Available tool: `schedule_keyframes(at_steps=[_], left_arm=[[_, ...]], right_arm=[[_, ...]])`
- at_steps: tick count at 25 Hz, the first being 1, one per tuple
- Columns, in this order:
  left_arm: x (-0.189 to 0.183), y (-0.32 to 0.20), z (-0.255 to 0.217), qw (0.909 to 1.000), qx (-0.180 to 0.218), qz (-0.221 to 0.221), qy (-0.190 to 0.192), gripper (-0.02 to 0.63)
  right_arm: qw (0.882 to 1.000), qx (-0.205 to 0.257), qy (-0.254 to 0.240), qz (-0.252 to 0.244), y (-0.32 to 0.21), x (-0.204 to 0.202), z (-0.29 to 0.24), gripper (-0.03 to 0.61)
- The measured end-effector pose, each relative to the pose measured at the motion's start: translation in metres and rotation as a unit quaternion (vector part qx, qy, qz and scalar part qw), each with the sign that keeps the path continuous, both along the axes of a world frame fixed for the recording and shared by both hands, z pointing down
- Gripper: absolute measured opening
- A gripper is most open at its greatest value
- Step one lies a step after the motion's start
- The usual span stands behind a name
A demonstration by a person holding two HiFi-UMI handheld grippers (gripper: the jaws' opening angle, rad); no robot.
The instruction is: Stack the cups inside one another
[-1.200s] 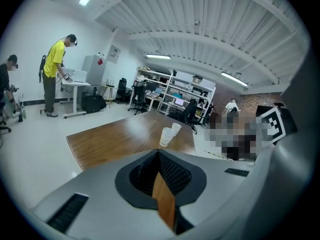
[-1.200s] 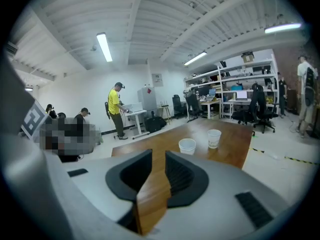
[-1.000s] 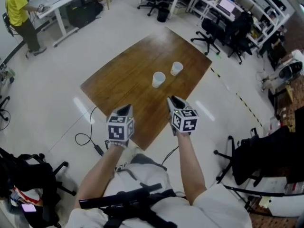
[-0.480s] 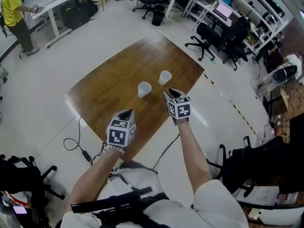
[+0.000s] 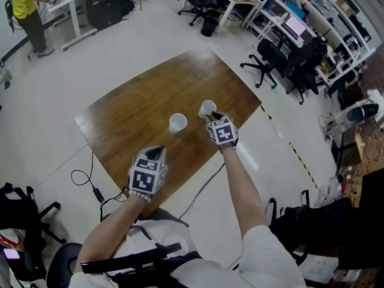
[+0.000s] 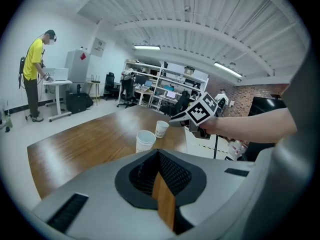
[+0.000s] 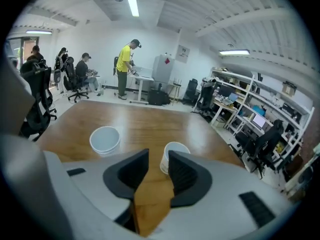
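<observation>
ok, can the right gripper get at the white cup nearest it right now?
Probably yes. The right gripper points at that white cup, jaws opening with nothing between them; only bare wooden table lies ahead, and the other cup stands aside.

You have one white round disposable cup (image 5: 177, 123) standing upright, mouth up, near the middle of the brown wooden table (image 5: 132, 119). The second white cup (image 5: 207, 108), the same kind and also upright, stands near it but apart, closer to the table's right edge.
</observation>
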State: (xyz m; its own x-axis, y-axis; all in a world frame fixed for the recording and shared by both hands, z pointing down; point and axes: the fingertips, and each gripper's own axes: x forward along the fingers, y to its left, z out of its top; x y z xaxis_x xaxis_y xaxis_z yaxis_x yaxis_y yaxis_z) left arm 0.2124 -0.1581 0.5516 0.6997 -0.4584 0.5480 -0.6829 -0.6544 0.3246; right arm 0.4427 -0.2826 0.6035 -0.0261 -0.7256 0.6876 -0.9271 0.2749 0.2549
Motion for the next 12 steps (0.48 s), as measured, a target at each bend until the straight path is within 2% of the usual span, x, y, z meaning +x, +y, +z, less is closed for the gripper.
schedule_keyframes(at_steps=[9, 12], left_arm=[[-0.015, -0.002, 0.018, 0.9994, -0.018, -0.021, -0.020, -0.003], [-0.022, -0.003, 0.024, 0.9990, -0.026, -0.027, -0.025, -0.003]], right_arm=[[0.998, -0.051, 0.031, -0.024, -0.034, 0.011, 0.041, 0.149], [0.997, -0.063, 0.036, -0.029, -0.038, 0.008, 0.054, 0.129]])
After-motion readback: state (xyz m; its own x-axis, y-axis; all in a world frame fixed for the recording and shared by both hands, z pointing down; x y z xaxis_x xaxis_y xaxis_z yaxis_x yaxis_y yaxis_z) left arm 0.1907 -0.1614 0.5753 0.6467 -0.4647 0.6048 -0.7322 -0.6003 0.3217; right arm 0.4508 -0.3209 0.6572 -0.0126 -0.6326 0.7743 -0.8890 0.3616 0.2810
